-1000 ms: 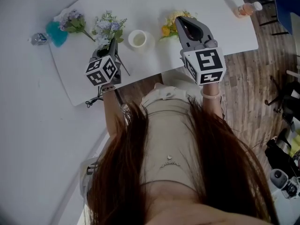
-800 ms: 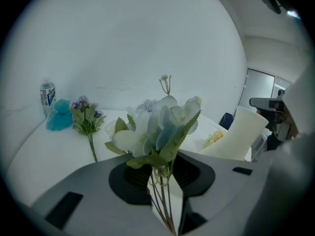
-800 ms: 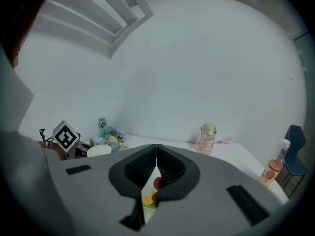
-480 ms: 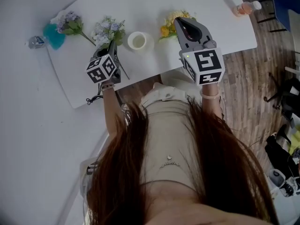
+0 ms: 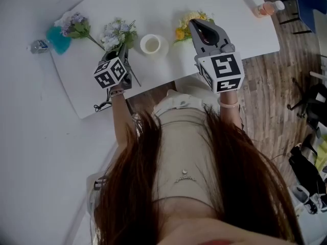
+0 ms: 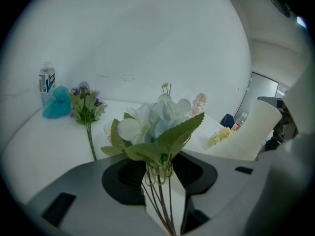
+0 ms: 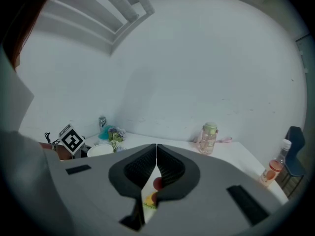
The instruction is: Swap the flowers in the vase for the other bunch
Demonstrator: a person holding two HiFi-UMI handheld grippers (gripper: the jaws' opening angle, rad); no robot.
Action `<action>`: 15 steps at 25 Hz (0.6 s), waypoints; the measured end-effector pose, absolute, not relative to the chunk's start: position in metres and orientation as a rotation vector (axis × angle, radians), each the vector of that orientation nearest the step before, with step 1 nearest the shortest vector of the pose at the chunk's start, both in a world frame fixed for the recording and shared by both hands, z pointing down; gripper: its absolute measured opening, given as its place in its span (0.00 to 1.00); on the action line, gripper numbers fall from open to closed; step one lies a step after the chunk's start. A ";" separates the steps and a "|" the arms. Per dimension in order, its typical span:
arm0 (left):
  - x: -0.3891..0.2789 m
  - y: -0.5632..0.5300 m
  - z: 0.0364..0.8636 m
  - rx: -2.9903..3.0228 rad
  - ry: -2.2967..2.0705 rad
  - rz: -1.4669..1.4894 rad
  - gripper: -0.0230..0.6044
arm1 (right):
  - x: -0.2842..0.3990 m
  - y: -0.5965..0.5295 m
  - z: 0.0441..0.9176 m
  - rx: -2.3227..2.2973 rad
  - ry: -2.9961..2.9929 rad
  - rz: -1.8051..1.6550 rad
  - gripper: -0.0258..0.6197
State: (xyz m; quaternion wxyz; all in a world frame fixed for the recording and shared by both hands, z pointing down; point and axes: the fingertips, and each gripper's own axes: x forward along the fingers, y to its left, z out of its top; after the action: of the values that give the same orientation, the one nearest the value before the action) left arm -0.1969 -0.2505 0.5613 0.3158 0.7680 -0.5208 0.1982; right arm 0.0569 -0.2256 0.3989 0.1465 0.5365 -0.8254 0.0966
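finding: the vase [image 5: 150, 44] stands empty near the front edge of the table [image 5: 153, 4], so the first half of the swap reads as done. the pale blue-and-white bunch [image 5: 116, 32] is just to the vase's left, on the person's left side. its stems run through the left gripper [image 6: 165, 181], whose jaws stand partly apart and have just been opening. the stems sit loose in the gap, not pinched. i judge this bunch is being let go onto the table.

the yellow bunch [image 5: 182, 28] lies just right of the vase. the right gripper [image 7: 156, 151] sits over it with its jaws closed tip to tip. yellow petals show through the slot beneath them, but i cannot tell whether a stem is caught.

left to do: draw the left gripper off the stems, bring a replacement bunch to the vase and seat its stems inside.

other items: a purple bunch [image 5: 76, 23] lies further left of the vase, with a teal object [image 5: 57, 37] and a water bottle [image 5: 39, 46] beyond it. a pink bottle [image 5: 268, 8] is far to the vase's right. nothing stands between the yellow bunch and the vase. the loosed bunch's leaves lie near the vase and could be brushed.
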 end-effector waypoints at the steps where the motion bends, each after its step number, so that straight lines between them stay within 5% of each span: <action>1: -0.197 -0.251 0.560 2.023 -1.374 0.525 0.28 | 0.056 -0.225 0.399 1.542 -2.377 0.277 0.08; 15: -0.204 -0.245 0.553 2.010 -1.392 0.513 0.44 | 0.045 -0.214 0.389 1.508 -2.388 0.237 0.08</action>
State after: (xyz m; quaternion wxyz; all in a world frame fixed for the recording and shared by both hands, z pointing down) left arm -0.2043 -0.2451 0.5534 0.3159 0.7634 -0.5287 0.1949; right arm 0.0455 -0.2136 0.3886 0.1531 0.5260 -0.8325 0.0825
